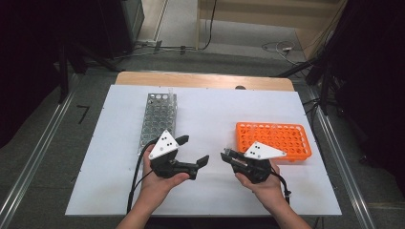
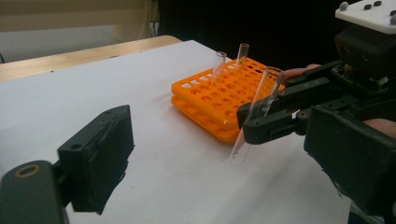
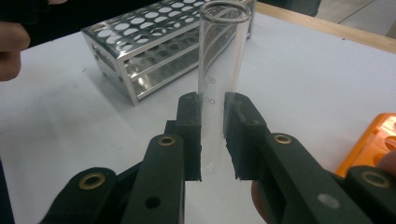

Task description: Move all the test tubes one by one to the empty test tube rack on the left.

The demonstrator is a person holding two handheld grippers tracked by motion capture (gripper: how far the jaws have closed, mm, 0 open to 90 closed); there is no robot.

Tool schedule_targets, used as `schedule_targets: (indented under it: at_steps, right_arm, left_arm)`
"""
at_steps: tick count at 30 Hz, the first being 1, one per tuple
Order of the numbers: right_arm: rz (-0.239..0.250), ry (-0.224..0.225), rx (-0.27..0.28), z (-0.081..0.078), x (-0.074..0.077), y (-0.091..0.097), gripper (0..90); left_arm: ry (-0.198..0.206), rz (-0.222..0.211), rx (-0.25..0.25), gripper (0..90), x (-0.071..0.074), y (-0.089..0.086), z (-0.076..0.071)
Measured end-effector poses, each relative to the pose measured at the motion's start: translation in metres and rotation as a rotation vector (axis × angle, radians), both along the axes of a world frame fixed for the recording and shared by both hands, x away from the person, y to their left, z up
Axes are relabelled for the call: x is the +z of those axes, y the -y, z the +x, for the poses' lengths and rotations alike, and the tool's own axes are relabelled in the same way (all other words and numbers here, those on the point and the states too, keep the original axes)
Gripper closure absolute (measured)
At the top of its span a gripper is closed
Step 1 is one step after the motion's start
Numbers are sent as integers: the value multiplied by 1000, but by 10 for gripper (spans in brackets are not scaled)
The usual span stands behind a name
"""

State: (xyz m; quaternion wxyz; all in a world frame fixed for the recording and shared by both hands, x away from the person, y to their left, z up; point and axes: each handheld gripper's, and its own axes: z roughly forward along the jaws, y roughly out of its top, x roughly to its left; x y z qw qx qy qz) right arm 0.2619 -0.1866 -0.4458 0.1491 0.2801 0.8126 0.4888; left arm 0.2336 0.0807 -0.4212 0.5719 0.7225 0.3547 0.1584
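The right tongs [image 3: 212,135] were clamped on a clear glass test tube [image 3: 219,70], held upright just above the white surface [image 1: 205,191], between the steel rack [image 1: 158,119] and the orange rack [image 1: 274,140]. The left tongs [image 1: 195,150] stood apart with nothing between them. The step in hand looked like carrying the tube to the orange rack, where two other tubes [image 2: 229,63] already stood. To do it well, the grip should stay firm yet gentle, the tube kept vertical, its rounded bottom aligned over a free hole before lowering.
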Motion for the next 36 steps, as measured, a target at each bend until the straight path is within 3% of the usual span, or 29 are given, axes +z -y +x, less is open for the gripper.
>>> schedule_targets:
  at_steps: [5,14,21,30,36]
  right_arm:
    - [-18,3,27,-4,-3,-7,737]
    - [-28,1,57,-7,-6,-15,737]
    - [-27,-4,82,-10,-6,-23,737]
    - [-31,-2,132,-18,-5,-32,737]
    - [-32,-11,140,-18,-4,-32,737]
  left_arm:
    - [-2,13,-18,234,-2,6,-2]
    - [-5,-10,-82,468,-3,11,-3]
    - [-11,5,-131,558,-7,23,-4]
    - [-17,42,-112,666,-10,30,-5]
    - [-15,44,-120,733,-11,32,-5]
